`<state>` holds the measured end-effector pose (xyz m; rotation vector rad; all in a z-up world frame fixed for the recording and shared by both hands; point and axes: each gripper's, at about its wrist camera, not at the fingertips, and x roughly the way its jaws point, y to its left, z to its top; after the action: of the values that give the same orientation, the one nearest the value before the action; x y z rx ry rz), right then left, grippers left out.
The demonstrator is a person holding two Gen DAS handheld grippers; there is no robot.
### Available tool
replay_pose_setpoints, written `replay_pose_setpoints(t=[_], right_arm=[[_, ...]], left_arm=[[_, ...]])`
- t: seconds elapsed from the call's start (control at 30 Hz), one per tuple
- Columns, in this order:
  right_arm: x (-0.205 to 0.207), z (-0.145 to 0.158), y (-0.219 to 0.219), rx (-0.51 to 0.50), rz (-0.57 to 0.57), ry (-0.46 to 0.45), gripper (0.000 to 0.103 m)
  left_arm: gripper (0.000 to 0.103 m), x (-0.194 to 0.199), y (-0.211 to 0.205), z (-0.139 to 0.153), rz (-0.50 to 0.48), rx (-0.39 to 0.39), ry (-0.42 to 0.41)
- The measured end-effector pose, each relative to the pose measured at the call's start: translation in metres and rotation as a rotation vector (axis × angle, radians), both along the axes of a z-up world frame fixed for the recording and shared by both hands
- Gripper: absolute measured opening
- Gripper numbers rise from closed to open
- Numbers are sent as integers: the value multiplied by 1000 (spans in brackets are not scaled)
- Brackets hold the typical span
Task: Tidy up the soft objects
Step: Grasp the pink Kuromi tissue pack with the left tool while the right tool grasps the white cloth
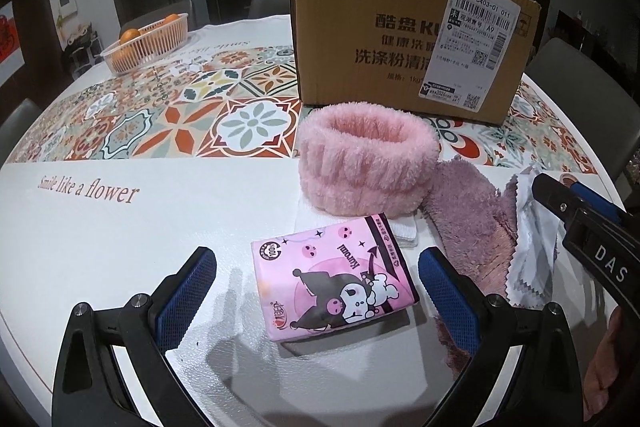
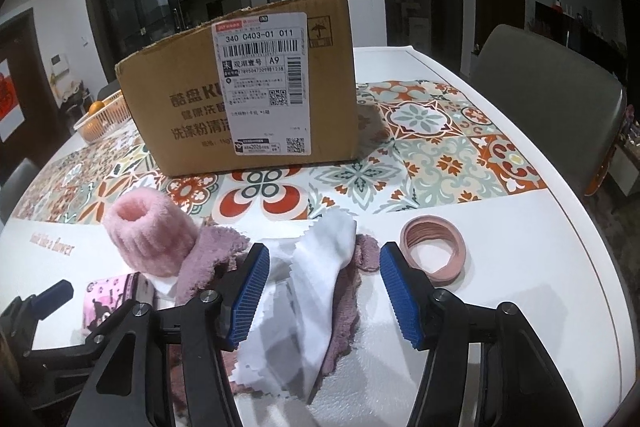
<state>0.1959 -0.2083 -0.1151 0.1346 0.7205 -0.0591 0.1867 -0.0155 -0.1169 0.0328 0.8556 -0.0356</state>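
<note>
Tissue pack (image 1: 334, 277) between open left claw (image 1: 316, 297)

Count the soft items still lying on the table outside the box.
6: tissue pack, pink fluffy band, purple towel, white cloth on the towel, folded white cloth under the band, pink elastic ring. Others may be hidden.

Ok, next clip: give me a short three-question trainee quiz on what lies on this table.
1. True or false: the left gripper is shut on the tissue pack.
2. What lies between the right gripper's blue pads? A) coiled pink band B) white cloth C) orange
3. Fill in: the fluffy pink headband stands in front of the cardboard ____.

Key: 1 false, the pads stand clear of it on both sides. 2 B, the white cloth, lying over the purple towel. 3 box.
</note>
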Motion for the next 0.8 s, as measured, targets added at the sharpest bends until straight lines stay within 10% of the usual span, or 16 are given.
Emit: replay_pose_setpoints(t=[0.47, 0.8], right_arm=[[6, -9, 1, 18, 25, 25, 14], [-8, 3, 5, 49, 29, -3, 10]], left_arm=[[78, 2, 2, -8, -19, -36, 33], [77, -3, 5, -4, -28, -62, 10]])
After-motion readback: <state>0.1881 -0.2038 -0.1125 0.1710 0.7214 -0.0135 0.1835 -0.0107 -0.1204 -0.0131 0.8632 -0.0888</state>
